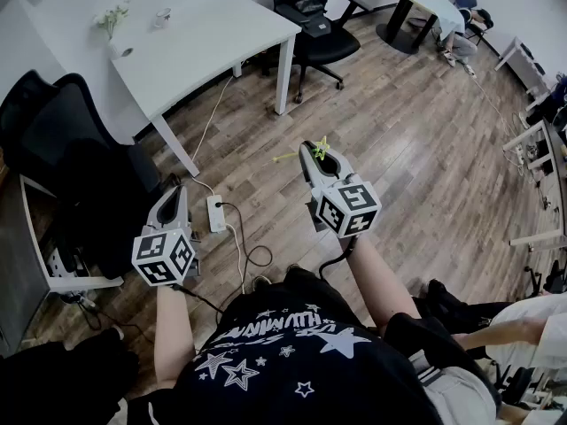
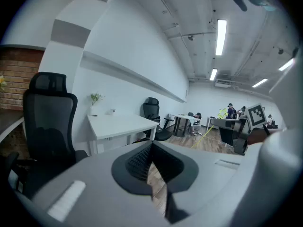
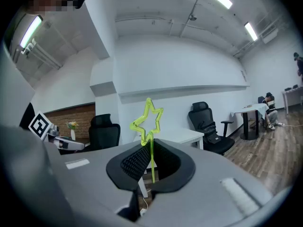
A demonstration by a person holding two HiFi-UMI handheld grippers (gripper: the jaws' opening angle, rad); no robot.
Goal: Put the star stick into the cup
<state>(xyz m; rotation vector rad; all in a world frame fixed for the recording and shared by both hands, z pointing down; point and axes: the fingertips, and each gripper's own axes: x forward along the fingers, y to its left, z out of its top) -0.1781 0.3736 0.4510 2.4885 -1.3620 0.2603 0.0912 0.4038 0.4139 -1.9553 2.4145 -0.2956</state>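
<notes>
My right gripper (image 1: 314,151) (image 3: 151,161) is shut on the yellow-green star stick (image 1: 321,146) (image 3: 148,117). It holds the thin stem, and the star head stands up above the jaws. My left gripper (image 1: 180,192) (image 2: 152,167) hangs lower at the left, shut with nothing in it. A small clear cup (image 1: 162,16) (image 2: 112,111) stands on the white table (image 1: 208,47) far ahead, beside a white vase of flowers (image 1: 116,39) (image 2: 95,101). Both grippers are held over the wooden floor, well short of the table. The left gripper view also catches the star stick (image 2: 222,112) at the right.
A black office chair (image 1: 75,162) stands close at my left, another black chair (image 1: 312,18) beyond the table's right end. A white power strip (image 1: 215,212) with cables lies on the floor ahead. More desks and seated people are at the far right.
</notes>
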